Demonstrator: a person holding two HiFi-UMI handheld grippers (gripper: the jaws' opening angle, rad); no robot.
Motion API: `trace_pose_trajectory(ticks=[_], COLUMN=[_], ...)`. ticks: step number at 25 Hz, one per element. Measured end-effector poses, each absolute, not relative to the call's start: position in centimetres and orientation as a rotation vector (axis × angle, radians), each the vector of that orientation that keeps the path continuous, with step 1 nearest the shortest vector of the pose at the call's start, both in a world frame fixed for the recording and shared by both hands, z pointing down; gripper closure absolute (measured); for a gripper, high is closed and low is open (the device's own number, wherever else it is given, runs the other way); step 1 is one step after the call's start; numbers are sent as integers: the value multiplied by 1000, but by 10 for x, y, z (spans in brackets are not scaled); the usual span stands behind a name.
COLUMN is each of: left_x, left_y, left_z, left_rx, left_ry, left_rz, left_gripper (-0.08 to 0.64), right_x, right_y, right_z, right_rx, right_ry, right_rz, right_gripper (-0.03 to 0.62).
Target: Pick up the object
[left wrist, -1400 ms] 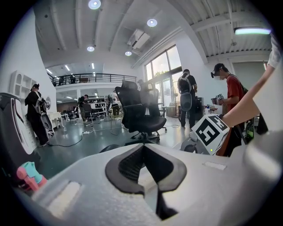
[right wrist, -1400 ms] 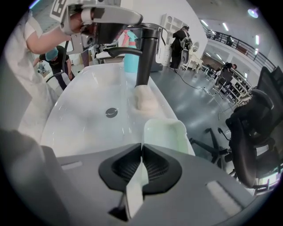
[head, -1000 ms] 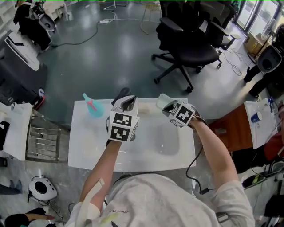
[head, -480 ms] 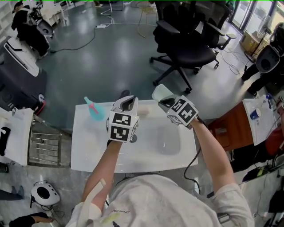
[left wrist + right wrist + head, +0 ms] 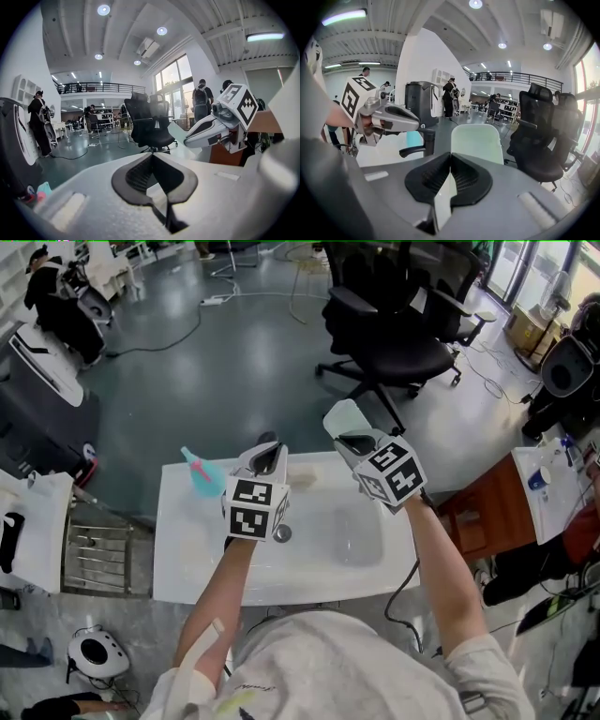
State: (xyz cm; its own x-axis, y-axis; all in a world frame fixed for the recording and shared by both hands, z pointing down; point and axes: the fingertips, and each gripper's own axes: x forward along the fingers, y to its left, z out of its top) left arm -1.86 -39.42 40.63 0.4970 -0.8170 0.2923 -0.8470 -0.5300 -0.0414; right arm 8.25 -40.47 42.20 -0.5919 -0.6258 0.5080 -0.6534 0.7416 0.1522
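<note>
Currently right gripper (image 5: 351, 442) is pinching pale green plastic panel (image 5: 343, 418) by its thin edge, so it may slip; left gripper (image 5: 266, 456) is sitting closed, empty.

Cup (image 5: 199, 471) far left on counter (image 5: 183, 559); basin (image 5: 352, 540) right of centre; chair (image 5: 398, 338) beyond; sheet (image 5: 343, 417) above far right edge.

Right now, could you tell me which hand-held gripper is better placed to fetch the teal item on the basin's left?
Left. The left hand-held gripper is shut, empty and nearer the teal item; the right hand-held gripper is shut on a pale green piece.
</note>
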Motion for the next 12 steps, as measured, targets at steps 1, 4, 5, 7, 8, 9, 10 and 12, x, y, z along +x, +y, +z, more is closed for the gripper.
trace_pose_trajectory(ticks=[1,4,5,7,8,9,10,12], left_x=[-21,-25,-27,-29,-30,-32,-33,-34], left_y=[-394,-395,-396,-397,-398,-398,-398,-399], left_z=[406,402,400,397,396,395,395,395], left_rx=[2622,2619,2617,2615,2614,2613,2612,2606], left_ry=[-1469,-1488,-1496,-1508,-1514,-1519,-1524,-1532], left_rz=[421,413,410,404,400,395,393,396], left_gripper=[561,561,561,561,561,561,561,561], right_x=[82,81,82,82,82,82,82,84], right_y=[-404,-402,-401,-399,-398,-396,-395,-392], right_z=[418,405,400,389,385,380,377,370], right_rx=[982,1044,1066,1108,1129,1149,1168,1200], right_ry=[-2406,-2440,-2455,-2485,-2499,-2513,-2525,-2547], right_rz=[65,70,72,74,74,74,75,77], right_gripper=[581,581,581,581,581,581,581,581])
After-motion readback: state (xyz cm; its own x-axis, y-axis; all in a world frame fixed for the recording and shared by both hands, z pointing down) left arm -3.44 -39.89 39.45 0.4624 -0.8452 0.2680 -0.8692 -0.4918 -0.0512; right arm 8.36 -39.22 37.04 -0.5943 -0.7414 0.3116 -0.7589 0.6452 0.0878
